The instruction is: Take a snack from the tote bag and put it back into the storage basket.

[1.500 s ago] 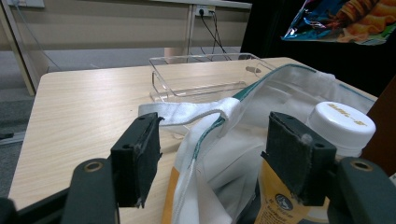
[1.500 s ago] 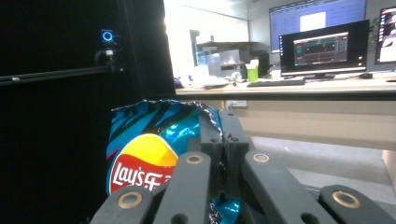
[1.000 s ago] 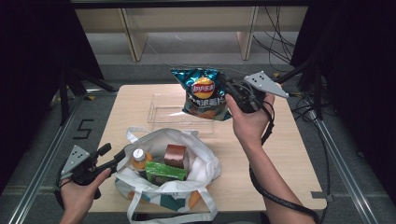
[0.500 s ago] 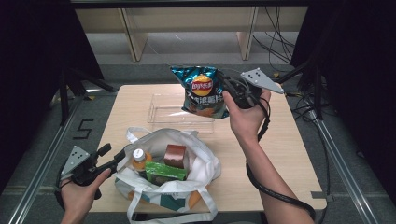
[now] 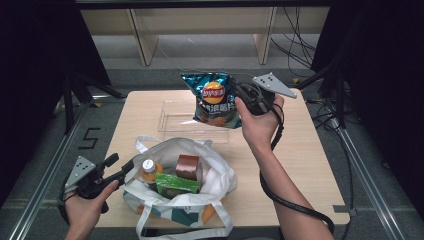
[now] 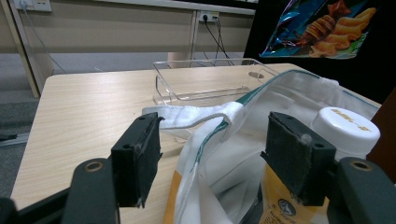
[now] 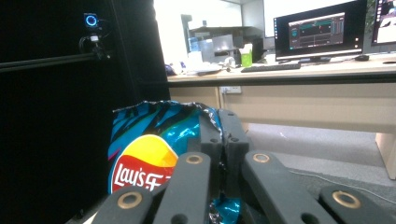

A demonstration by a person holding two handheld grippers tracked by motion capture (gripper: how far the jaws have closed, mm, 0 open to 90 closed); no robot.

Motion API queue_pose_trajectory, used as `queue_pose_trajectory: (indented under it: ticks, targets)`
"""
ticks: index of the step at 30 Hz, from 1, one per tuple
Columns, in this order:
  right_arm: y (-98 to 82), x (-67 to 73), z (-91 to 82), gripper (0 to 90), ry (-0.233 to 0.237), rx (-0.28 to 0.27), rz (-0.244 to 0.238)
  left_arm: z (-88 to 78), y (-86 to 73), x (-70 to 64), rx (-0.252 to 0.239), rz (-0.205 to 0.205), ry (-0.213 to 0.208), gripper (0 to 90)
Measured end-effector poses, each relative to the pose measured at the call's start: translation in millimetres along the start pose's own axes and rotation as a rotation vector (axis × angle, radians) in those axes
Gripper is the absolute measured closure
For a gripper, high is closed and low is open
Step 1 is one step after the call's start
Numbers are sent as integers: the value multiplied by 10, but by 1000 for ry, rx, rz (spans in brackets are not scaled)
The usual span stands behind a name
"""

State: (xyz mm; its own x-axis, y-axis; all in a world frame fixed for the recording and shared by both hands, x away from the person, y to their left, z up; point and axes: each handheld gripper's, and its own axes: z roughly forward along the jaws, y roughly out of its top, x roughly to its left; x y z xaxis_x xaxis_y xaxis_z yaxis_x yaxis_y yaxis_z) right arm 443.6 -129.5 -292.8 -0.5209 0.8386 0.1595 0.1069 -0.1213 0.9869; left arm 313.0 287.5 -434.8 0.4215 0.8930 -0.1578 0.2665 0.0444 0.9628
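The tabletop carries a white tote bag at its 6 o'clock edge and a clear plastic tray toward 12 o'clock. In the high view the bag holds a green carton, a brown box and an orange bottle. The chip bag hangs in the air above the tray, at the tabletop's 1 o'clock. The right gripper view shows the right claw pressed together on the chip bag's crimped top edge. The left gripper view shows the left claw spread, the tote's rim and handle lying loose between its jaws, beside the bottle's white cap.
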Motion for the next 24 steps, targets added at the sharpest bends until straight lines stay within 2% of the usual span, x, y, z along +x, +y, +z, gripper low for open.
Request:
queue_pose_trajectory:
  ticks: [1, 5, 7, 8, 9, 16, 20, 24]
  targets:
    - [8, -2, -2, 900, 2, 14, 8, -7, 4, -3, 6, 3, 3, 349]
    - [20, -22, 45, 900, -3, 2, 4, -8, 3, -1, 8, 2, 5, 349]
    - [24, -24, 47, 900, -6, 7, 1, -12, 7, -3, 6, 3, 3, 349]
    - [25, -11, 61, 900, -10, -8, -11, -19, 14, -8, -1, 3, 5, 349]
    - [22, 0, 68, 900, -6, -7, 4, -18, 16, -8, -4, 3, 5, 349]
    - [-14, -27, 153, 900, -17, -1, 6, -21, 13, -9, -24, 9, -3, 351]
    - [-2, -38, 184, 900, -24, 8, 1, -18, 17, -3, -23, 6, 0, 351]
    - [9, -40, 198, 900, -25, -6, 5, -21, 10, -5, -22, 5, -1, 351]
